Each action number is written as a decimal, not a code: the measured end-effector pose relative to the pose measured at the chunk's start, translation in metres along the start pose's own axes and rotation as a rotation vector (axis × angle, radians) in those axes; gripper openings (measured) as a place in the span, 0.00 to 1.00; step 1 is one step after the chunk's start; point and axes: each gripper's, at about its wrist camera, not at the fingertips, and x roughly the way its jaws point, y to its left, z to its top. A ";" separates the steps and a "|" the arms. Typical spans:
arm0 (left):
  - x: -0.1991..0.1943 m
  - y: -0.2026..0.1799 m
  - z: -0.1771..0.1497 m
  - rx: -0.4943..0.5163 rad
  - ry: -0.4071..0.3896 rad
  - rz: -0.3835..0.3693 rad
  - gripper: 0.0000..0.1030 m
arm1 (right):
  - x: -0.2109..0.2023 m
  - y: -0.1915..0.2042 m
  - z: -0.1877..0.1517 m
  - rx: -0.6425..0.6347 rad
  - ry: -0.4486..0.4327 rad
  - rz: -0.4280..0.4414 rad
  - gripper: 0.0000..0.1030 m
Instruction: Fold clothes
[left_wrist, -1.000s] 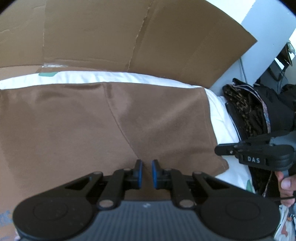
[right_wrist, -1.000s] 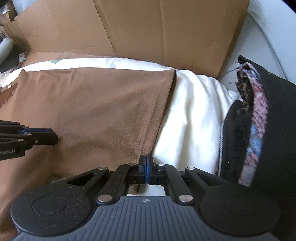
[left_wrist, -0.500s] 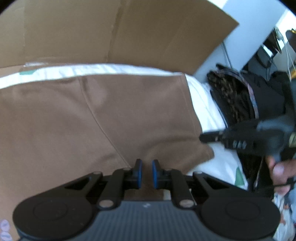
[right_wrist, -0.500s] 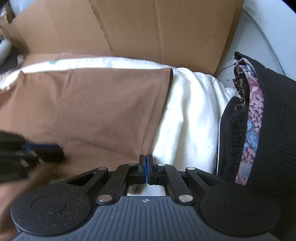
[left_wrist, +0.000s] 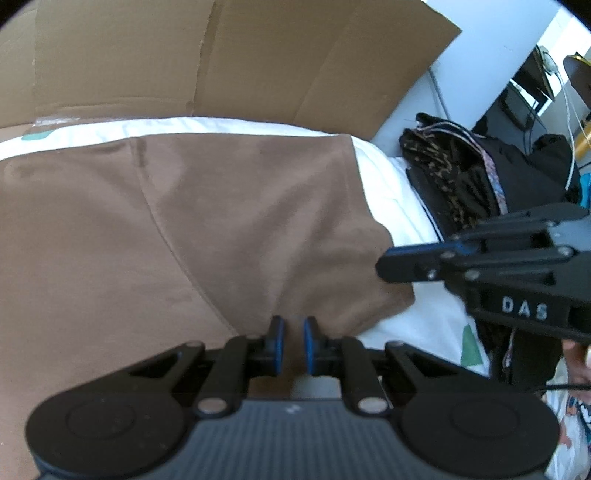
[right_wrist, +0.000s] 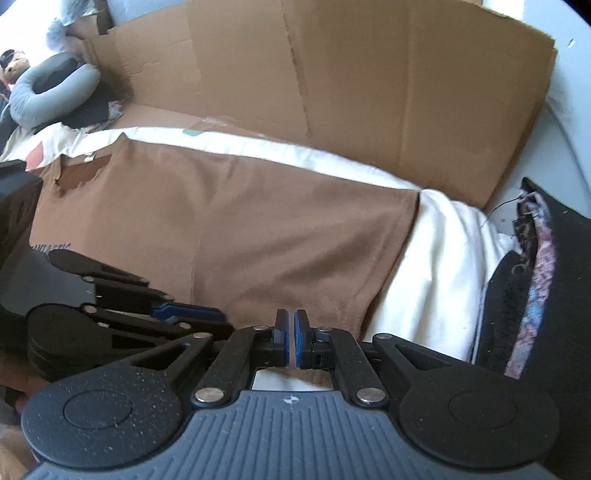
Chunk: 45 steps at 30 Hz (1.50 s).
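The brown garment (left_wrist: 192, 236) lies spread flat on the white sheet (right_wrist: 436, 258), its near edge running right under both sets of jaws. The left gripper (left_wrist: 293, 345) has its blue pads a small gap apart with brown cloth showing between them, though whether it is gripping is unclear. The right gripper (right_wrist: 290, 341) is pinched nearly closed on the garment's near corner, beside the dark clothes pile (right_wrist: 535, 280).
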 end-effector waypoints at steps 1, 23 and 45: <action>0.001 0.000 0.000 -0.002 -0.002 -0.004 0.11 | 0.004 -0.001 -0.002 0.004 0.015 0.008 0.02; -0.001 -0.011 -0.005 0.008 0.020 -0.018 0.12 | 0.026 -0.016 -0.031 0.037 0.126 -0.020 0.04; -0.135 0.069 -0.015 -0.136 -0.084 0.154 0.13 | 0.028 -0.019 -0.031 0.035 0.124 -0.011 0.03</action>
